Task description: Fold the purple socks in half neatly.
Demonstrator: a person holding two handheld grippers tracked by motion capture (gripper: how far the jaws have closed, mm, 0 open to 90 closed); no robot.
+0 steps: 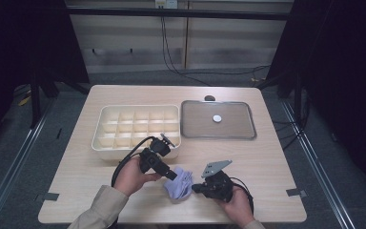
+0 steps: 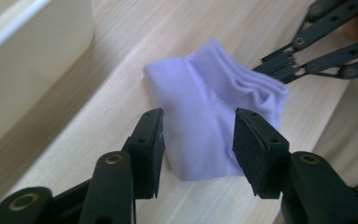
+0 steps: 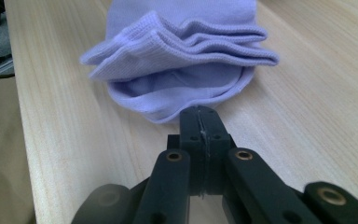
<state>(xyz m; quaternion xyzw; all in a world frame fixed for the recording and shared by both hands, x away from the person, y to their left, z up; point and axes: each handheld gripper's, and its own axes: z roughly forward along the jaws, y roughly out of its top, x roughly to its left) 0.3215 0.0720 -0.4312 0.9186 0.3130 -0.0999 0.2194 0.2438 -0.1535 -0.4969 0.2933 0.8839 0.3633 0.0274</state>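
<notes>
Down at the table's near edge, a person's two hands work a folded lilac sock [image 1: 179, 183] that lies on the pale wooden table [image 1: 262, 157], between the two hand-held grippers. On the person's right, the right gripper [image 1: 196, 187] has its jaws pressed together, their tips at the lower lip of the sock's ribbed cuff; in the right gripper view [image 3: 200, 122] a thin sliver of fabric appears to sit between the pads, though whether they truly pinch it cannot be told for certain. On the person's left, the left gripper [image 1: 171, 174] points across at the sock with its jaws spread partway; in the left gripper view [image 2: 198, 140] the two pads stand either side of the sock's folded body without pressing on it. Farther along that same view, the right gripper's black linkage meets the sock's bunched cuff. Beyond the hands, a cream compartment tray [image 1: 106, 116] sits on the table, its near wall just behind the left gripper. Beside it to the right lies a shallow metal tray [image 1: 238, 134] with a small white disc [image 1: 217, 118] in it. At the far edge of the table rests a small dark object [image 1: 209, 98].
</notes>
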